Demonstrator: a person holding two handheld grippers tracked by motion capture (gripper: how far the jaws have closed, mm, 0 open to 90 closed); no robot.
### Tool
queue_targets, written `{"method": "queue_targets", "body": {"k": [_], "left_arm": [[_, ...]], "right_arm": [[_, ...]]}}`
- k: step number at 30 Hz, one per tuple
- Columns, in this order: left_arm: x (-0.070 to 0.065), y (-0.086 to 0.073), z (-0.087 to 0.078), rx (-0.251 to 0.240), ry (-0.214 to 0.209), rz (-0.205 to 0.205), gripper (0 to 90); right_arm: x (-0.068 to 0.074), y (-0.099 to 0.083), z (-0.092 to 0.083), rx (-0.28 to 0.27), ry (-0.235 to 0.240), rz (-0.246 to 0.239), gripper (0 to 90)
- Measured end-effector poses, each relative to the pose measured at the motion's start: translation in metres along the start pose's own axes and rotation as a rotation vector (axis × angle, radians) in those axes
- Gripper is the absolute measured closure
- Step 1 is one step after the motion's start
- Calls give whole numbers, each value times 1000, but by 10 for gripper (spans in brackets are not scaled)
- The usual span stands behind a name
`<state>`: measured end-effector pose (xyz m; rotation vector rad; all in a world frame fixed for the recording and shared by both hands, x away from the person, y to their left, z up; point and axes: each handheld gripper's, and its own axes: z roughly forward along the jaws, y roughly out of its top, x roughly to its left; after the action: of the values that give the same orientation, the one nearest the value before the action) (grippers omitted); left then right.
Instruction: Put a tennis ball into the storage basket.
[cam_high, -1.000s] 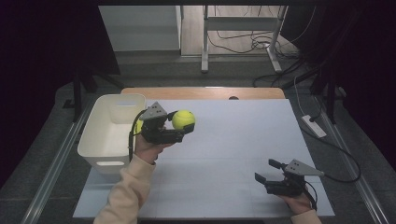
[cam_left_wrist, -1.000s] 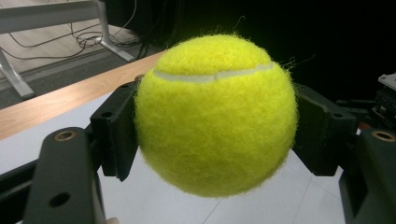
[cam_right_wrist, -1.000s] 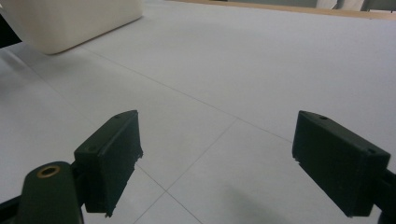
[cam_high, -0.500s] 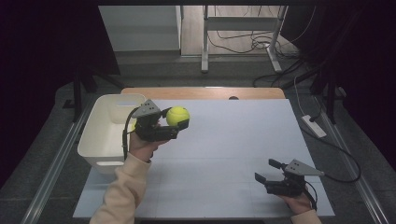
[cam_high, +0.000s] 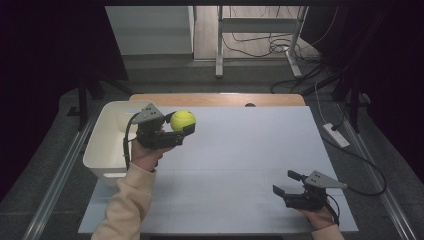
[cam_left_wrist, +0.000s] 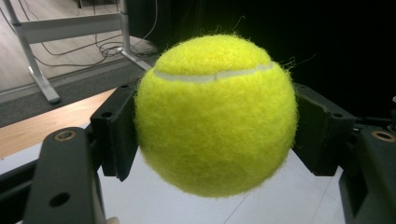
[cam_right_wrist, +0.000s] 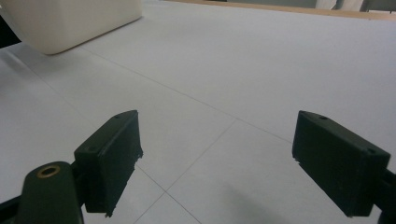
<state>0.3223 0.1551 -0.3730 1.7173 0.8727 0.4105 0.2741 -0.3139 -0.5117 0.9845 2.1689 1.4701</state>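
Already the left hand-held gripper (cam_high: 186, 128) is clamping the tennis ball (cam_high: 183, 120) and holding it above the worktop (cam_high: 240, 165), just beside the white bin (cam_high: 102, 150). Dropping it in is likely what remains. The right hand-held gripper (cam_high: 285, 184) is resting with jaws apart, holding nothing.
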Motion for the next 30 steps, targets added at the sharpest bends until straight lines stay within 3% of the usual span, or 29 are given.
{"method": "queue_targets", "body": {"k": [30], "left_arm": [[23,-1,-22,-20,94,-42,274]], "right_arm": [[0,0,0,1,-1,-1,153]]}}
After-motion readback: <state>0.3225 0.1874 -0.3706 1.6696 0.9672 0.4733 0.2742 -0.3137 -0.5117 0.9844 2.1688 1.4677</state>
